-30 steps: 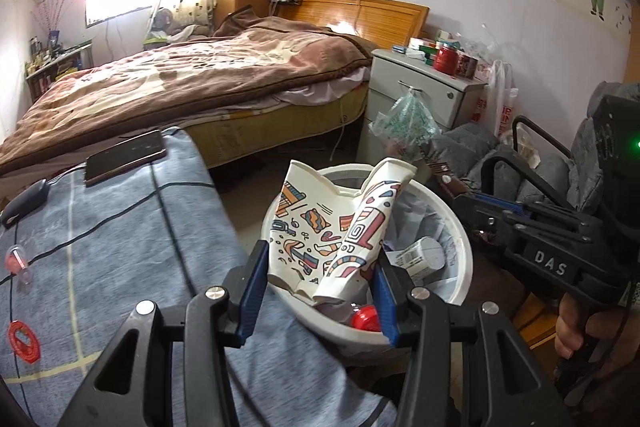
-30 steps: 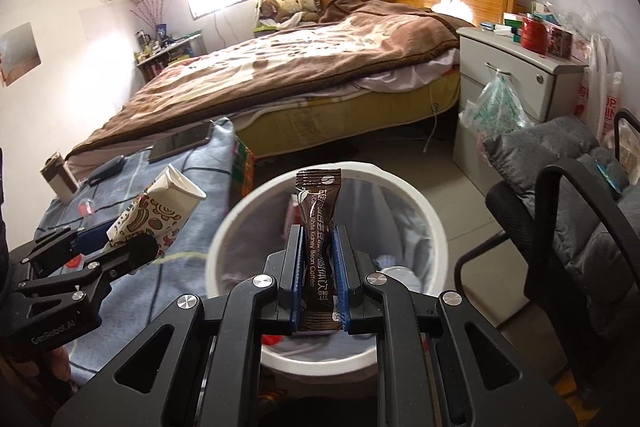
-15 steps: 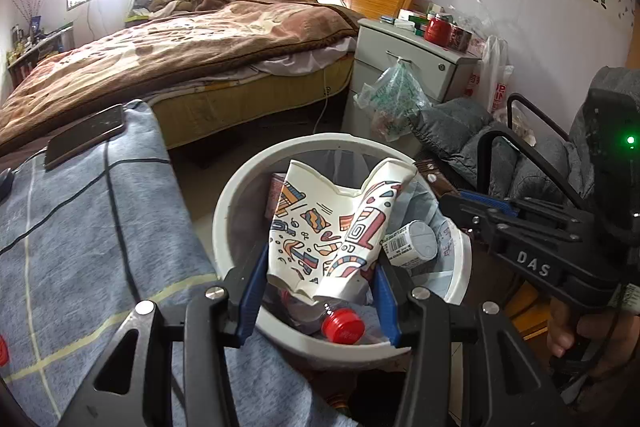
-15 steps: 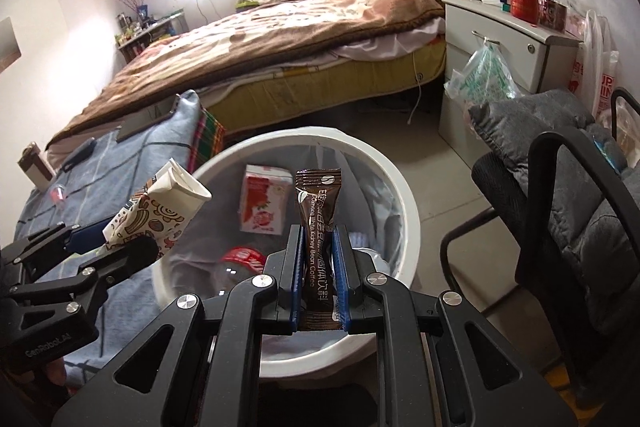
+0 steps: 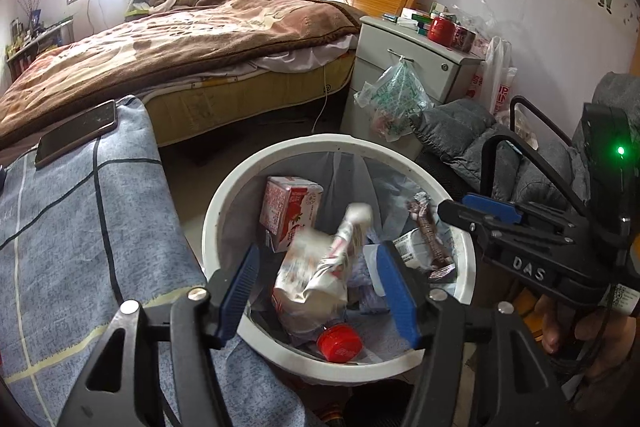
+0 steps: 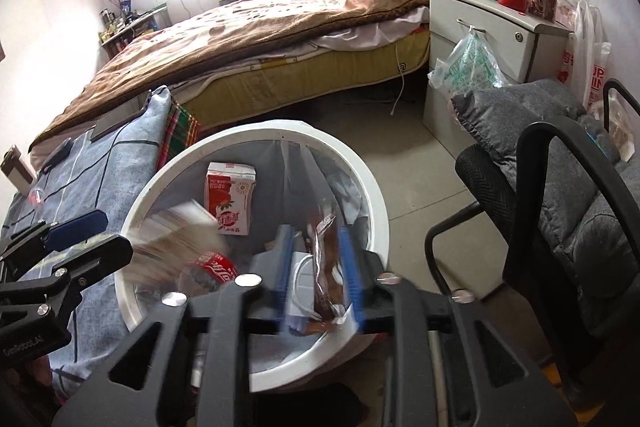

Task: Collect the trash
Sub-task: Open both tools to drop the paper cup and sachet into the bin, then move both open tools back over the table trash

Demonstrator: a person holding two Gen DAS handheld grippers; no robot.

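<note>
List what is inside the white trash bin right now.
Inside the white trash bin: a red-and-white drink carton, a crumpled patterned paper cup, a brown snack wrapper, a red-capped bottle and a small white labelled container. Anything lower is covered.

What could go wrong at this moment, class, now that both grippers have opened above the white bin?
1. The brown sachet hangs near the bin's near rim and might catch there or tumble outside.
2. The blurred paper cup may settle high on the pile, so later trash could spill out.
</note>
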